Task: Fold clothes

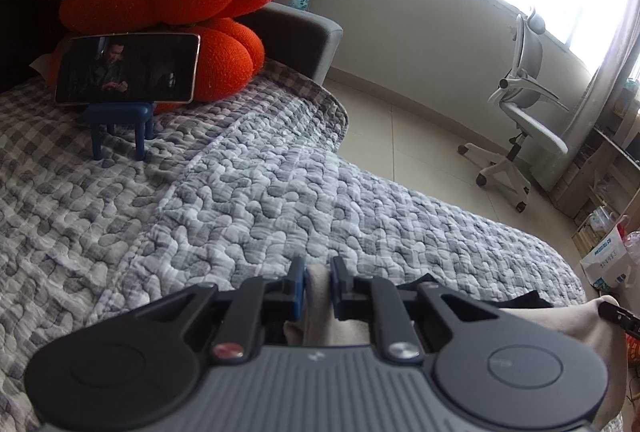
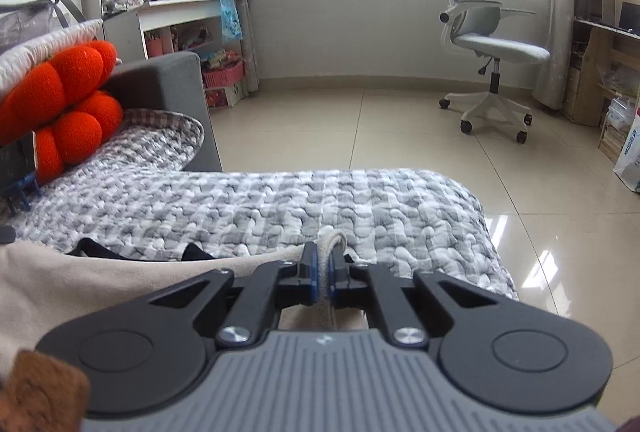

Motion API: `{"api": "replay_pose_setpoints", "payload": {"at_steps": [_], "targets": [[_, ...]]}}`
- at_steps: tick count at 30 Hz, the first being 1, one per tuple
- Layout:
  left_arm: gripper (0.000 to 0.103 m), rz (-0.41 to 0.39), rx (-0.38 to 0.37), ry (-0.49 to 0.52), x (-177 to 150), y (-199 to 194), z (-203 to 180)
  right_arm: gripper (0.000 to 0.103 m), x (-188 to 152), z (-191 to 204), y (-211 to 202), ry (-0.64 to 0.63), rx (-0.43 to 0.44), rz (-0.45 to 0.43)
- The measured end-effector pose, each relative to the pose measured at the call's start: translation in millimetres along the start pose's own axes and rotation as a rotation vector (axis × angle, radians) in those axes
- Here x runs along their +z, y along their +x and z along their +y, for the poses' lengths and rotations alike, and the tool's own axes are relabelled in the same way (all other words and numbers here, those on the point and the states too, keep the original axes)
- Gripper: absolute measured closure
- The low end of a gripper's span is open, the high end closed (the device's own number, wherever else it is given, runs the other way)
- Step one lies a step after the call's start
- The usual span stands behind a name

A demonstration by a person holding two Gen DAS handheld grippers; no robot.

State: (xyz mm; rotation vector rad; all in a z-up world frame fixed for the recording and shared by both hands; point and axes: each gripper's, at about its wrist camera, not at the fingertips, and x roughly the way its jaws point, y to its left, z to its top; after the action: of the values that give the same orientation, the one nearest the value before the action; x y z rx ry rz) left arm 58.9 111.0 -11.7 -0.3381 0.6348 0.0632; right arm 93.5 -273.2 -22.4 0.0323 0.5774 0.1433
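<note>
A beige garment point(image 2: 60, 284) lies on the grey checked quilt point(image 2: 280, 207) of a sofa bed, with a black piece of cloth point(image 2: 96, 248) under its far edge. My right gripper point(image 2: 324, 264) is shut on a bunched fold of the beige garment, which sticks up between the blue pads. In the left wrist view my left gripper point(image 1: 319, 272) is shut on another fold of the same beige garment point(image 1: 318, 296). The cloth stretches off to the right, where the tip of the other gripper point(image 1: 620, 316) shows at the frame's edge.
An orange pumpkin cushion point(image 1: 168, 3) and a phone point(image 1: 128, 67) on a small blue stand point(image 1: 120, 127) sit at the head of the bed. A white office chair point(image 2: 488, 47) stands on the tiled floor point(image 2: 360, 127). Shelves and a desk line the walls.
</note>
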Motion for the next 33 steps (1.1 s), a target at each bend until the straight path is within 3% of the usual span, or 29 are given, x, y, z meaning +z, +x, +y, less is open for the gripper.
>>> {"api": "replay_pose_setpoints", "payload": {"at_steps": [9,11,13,18,20,26,31,33], "targets": [[0.087,0.03,0.019,-0.041,0,4,7,0.096,0,-1,1,0.023,-0.006,0.026],[0.073,0.041,0.026,-0.081,1,5,13,0.093,0,-2,1,0.03,-0.007,0.033],[0.068,0.047,0.031,-0.109,1,5,18,0.093,0,-1,0,0.021,-0.023,0.033],[0.061,0.043,0.039,-0.095,2,4,15,0.072,0,-3,2,0.029,-0.067,0.044],[0.056,0.035,0.045,-0.09,3,2,13,0.071,0,-4,1,0.038,-0.077,0.041],[0.053,0.003,0.043,-0.055,4,-7,6,0.071,4,-5,-9,0.06,-0.086,-0.017],[0.05,-0.041,0.037,0.049,1,-15,-16,0.071,10,-2,-25,0.044,-0.127,-0.133],[0.049,-0.055,0.022,0.097,-2,-18,-27,0.071,11,-4,-28,0.072,-0.099,-0.157]]}}
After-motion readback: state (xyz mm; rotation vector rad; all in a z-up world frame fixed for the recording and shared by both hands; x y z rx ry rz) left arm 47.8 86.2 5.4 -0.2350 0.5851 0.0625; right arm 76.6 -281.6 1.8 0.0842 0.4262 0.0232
